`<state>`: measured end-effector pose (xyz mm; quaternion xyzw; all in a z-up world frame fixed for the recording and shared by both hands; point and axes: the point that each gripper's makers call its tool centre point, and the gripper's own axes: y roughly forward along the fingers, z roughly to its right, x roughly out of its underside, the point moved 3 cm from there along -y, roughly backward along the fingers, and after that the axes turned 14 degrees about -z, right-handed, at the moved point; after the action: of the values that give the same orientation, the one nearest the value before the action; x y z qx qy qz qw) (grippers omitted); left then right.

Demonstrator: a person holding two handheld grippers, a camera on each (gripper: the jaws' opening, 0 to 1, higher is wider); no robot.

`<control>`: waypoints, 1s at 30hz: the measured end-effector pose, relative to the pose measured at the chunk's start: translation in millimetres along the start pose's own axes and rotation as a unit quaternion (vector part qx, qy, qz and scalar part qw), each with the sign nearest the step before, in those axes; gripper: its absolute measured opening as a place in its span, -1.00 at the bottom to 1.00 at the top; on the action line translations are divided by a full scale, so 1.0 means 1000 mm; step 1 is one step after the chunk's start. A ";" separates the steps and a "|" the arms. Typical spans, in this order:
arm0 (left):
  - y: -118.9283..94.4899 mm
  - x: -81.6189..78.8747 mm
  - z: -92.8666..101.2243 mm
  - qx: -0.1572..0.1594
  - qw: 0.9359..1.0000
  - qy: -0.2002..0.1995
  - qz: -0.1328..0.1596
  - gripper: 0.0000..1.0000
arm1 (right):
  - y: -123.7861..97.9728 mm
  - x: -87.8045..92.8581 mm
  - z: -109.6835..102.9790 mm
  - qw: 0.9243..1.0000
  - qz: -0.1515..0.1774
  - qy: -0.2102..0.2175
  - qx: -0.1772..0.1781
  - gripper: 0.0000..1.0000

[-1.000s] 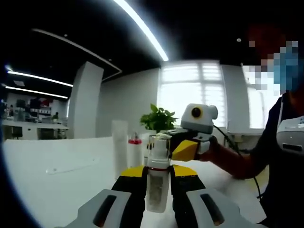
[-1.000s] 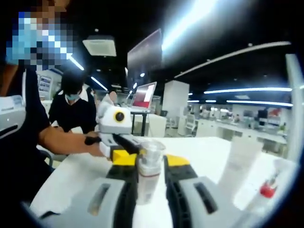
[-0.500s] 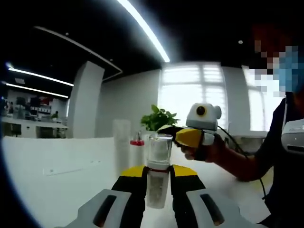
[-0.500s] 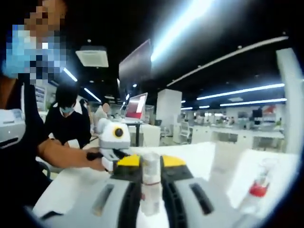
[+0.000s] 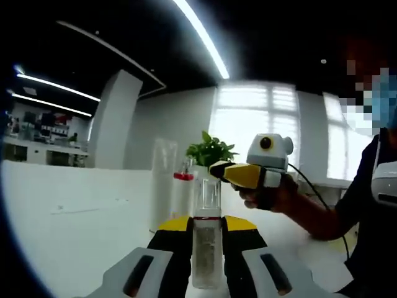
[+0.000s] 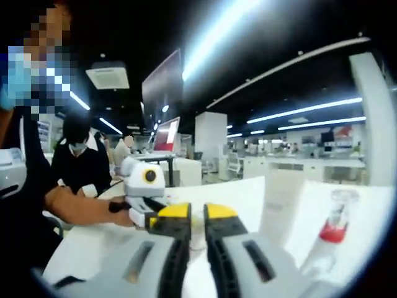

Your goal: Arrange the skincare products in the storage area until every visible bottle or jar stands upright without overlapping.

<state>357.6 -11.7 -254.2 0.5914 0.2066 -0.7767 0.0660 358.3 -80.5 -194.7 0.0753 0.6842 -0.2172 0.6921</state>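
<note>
Two grippers: both hand-held, both over a white table [image 5: 68, 217], each showing in the other's view.
Left gripper [image 5: 207, 231]: its yellow-tipped black jaws rise from the bottom of the left gripper view and are closed on a clear bottle [image 5: 206, 251], which stands upright between them.
Clear bottle: see-through body with pale contents, a thin red band at the neck and a clear cap on top; it is pinched at its sides, just below the band.
Right gripper [image 6: 191, 214]: in the right gripper view its two jaws stand close together with only a thin gap; a bit of something pale shows in that gap, and whether the jaws clamp it cannot be told.
Right gripper, as seen from the left gripper view [image 5: 218, 168]: held in a person's hand [image 5: 268, 196], its yellow tip just above and to the right of the clear bottle's cap, not clearly touching it.
Left gripper, as seen from the right gripper view [image 6: 151, 205]: held by a hand, close to the right gripper's jaws.
Red-collared bottle [image 6: 329, 243]: clear, leaning in the fisheye picture, on the table to the right.
Tall pale tube [image 5: 162, 185]: upright on the table behind the clear bottle, beside the red-collared bottle [image 5: 183, 192].
Plant [image 5: 210, 151]: green leaves, behind the products.
Writing: no brand or label can be read; every print is too blurred.
</note>
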 end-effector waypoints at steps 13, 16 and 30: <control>-0.008 -0.006 -0.004 0.007 0.999 -0.010 0.035 -0.69 | 0.000 0.015 0.014 0.997 -0.015 0.077 -0.003 -0.56; -0.006 -0.008 -0.002 0.013 0.999 -0.006 0.040 -0.69 | 0.003 0.015 0.008 0.996 -0.018 0.080 -0.015 -0.54; 0.013 -0.016 -0.001 0.018 0.999 0.017 0.030 -0.68 | -0.005 0.012 0.014 0.999 -0.024 0.042 0.022 -0.59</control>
<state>367.7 -25.5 -242.9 0.6112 0.1759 -0.7680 0.0753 368.6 -93.0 -204.4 0.0830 0.7097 -0.2452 0.6552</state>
